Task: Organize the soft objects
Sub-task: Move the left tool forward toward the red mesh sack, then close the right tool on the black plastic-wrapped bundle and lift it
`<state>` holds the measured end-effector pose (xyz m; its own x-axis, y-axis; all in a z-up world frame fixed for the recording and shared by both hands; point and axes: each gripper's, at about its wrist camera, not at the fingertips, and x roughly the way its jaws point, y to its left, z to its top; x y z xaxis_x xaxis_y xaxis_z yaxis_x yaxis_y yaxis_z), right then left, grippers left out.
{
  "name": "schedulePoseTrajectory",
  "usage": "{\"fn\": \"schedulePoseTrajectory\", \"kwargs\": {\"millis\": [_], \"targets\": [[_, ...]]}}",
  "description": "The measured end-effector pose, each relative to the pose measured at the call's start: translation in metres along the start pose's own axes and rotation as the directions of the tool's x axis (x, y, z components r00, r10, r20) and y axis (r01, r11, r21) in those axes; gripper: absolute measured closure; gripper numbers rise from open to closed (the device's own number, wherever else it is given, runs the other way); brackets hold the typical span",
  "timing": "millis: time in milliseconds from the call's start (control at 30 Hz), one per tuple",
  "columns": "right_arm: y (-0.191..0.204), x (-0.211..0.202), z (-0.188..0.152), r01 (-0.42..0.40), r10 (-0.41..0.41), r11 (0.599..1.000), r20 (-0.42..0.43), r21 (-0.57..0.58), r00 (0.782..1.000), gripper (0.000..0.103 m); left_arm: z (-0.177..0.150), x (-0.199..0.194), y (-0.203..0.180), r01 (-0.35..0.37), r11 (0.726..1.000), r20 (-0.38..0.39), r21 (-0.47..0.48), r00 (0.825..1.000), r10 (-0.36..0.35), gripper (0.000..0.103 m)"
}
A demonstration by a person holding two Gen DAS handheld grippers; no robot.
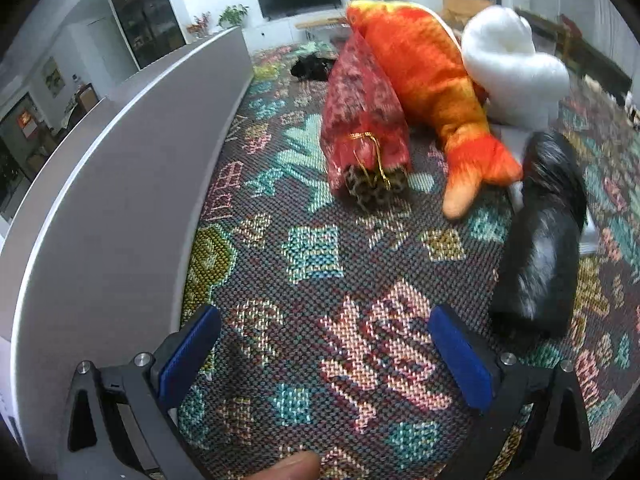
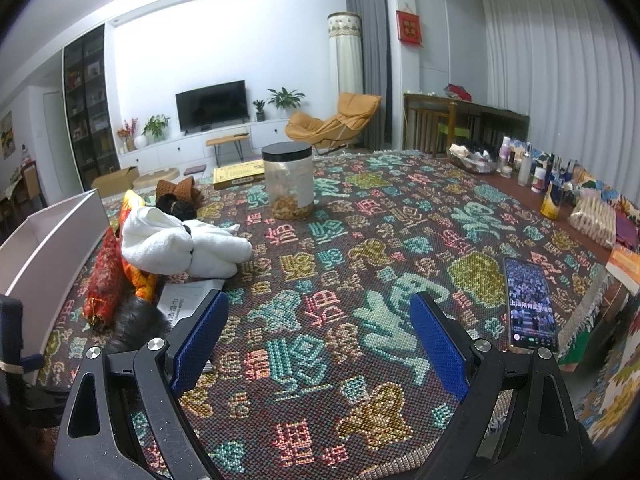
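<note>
We find the left gripper spread wide, empty, nearest the pile. The black furry soft toy lies at two o'clock, long axis running away. The right gripper, also spread empty, stands farther off.

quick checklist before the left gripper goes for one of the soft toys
1. Left gripper open, nothing between its blue pads: ok.
2. Right gripper open and clear of the pile: ok.
3. Orange fish toy within view, tail nearest: ok.
4. Fish free to lift: not ok, red pouch and white towel lean on it.
5. White box beside the pile has room: cannot tell.
6. Black furry thing clear of the path: ok.
</note>
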<state>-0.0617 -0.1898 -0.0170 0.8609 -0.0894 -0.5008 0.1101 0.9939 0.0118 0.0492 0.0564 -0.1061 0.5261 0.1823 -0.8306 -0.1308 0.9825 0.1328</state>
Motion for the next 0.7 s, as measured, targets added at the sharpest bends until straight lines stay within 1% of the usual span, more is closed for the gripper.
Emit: {"fn": "schedulePoseTrajectory", "kwargs": {"millis": [67, 167, 267, 367, 533, 700], "targets": [[0.0, 0.0, 0.0, 0.0, 0.0, 1.0, 0.0, 0.0, 1.0, 0.01, 0.0, 0.002, 0.005, 0.033, 0.999, -0.016, -0.04, 0.999, -0.034, 0.0], [-0.002, 0.0, 0.0, 0.0, 0.0, 1.0, 0.0, 0.0, 1.0, 0.009, -0.001, 0.005, 0.009, 0.06, 0.996, -0.025, -0.068, 0.998, -0.062, 0.0], [-0.002, -0.001, 0.0, -0.003, 0.003, 1.0, -0.004, 0.003, 1.0, 0.009, -0.002, 0.005, 0.009, 0.066, 0.995, -0.023, -0.075, 0.997, -0.068, 0.0], [-0.003, 0.0, 0.001, -0.005, 0.005, 1.0, -0.007, 0.008, 1.0, 0.009, -0.001, 0.007, 0.011, 0.084, 0.991, -0.037, -0.103, 0.995, -0.088, 0.0], [-0.008, 0.002, 0.003, -0.011, 0.011, 1.0, -0.017, 0.02, 1.0, 0.009, 0.0, 0.01, 0.012, 0.086, 0.99, -0.046, -0.108, 0.995, -0.091, 0.0], [-0.013, 0.006, 0.004, -0.032, 0.034, 0.999, -0.04, 0.042, 0.999, 0.009, 0.0, 0.01, 0.012, 0.088, 0.991, -0.047, -0.105, 0.994, -0.093, 0.0]]}}
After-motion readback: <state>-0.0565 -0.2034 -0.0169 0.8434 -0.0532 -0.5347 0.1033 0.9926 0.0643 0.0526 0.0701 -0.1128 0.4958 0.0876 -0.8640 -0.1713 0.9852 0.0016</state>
